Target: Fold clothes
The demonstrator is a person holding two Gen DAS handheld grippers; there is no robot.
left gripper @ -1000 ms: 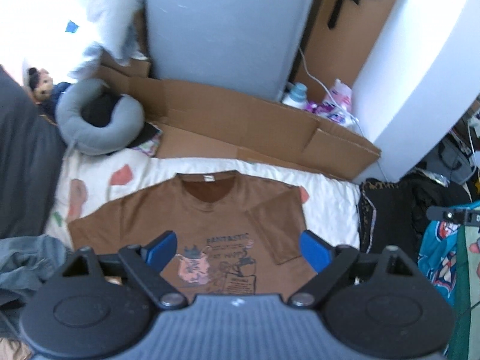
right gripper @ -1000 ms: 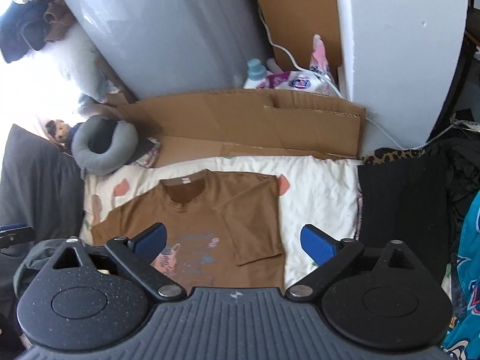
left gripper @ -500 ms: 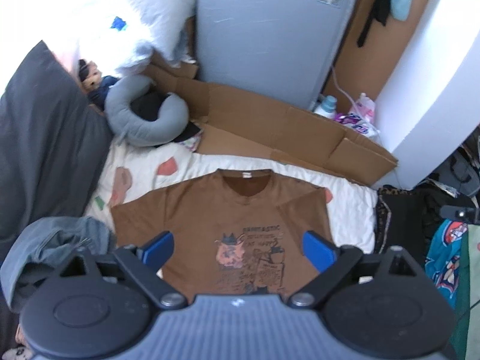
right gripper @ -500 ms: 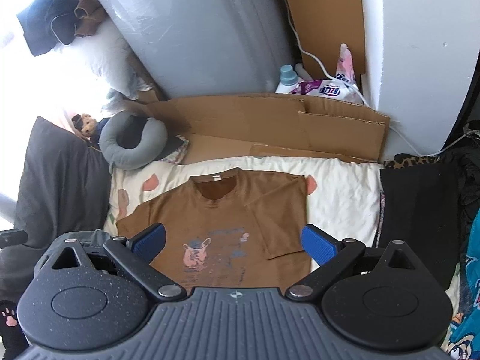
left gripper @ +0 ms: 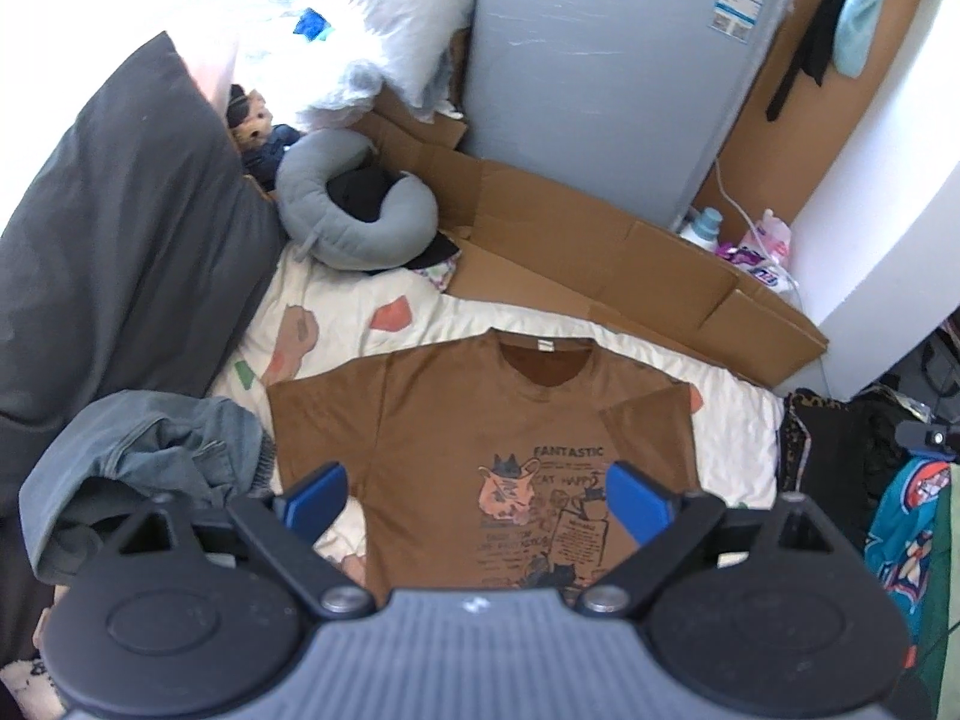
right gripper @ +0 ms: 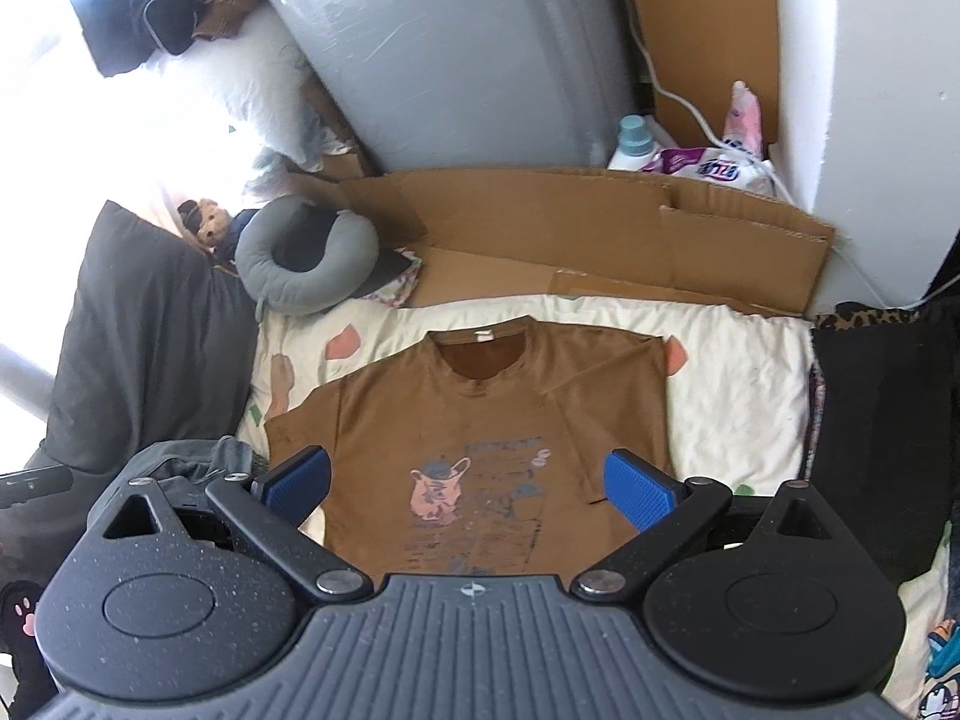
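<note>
Brown cotton T-shirt [left gripper: 480, 438] lies face up on the cream patterned sheet [left gripper: 738, 420], collar toward the cardboard [left gripper: 600, 252] at the far edge. Its right-hand sleeve [left gripper: 648, 426] is folded inward across the chest; its left-hand sleeve [left gripper: 324, 420] lies spread flat, ending just beside a crumpled grey garment [left gripper: 156, 468]. The shirt is therefore part-folded.

The left gripper [left gripper: 477, 501] hangs above the lower half of the shirt with its blue pads spread wide and nothing between them. The right gripper [right gripper: 471, 483] hangs likewise above the print, pads apart and empty. Neither touches the cloth.

Judged from this layout, the spread sleeve is the part that remains to be turned in. For a clean result:

- Pinch one layer pair only, at the sleeve hem and at the shoulder seam, so the body panel beneath stays put.
- Keep the fold line parallel to the edge already formed on the opposite side, giving a straight-sided rectangle.
- Lift only enough to clear the sheet; thin jersey sags and wrinkles when raised high.
- Steer clear of the grey garment, which could be caught in the pinch.
- Lay the sleeve down flat, then release.
</note>
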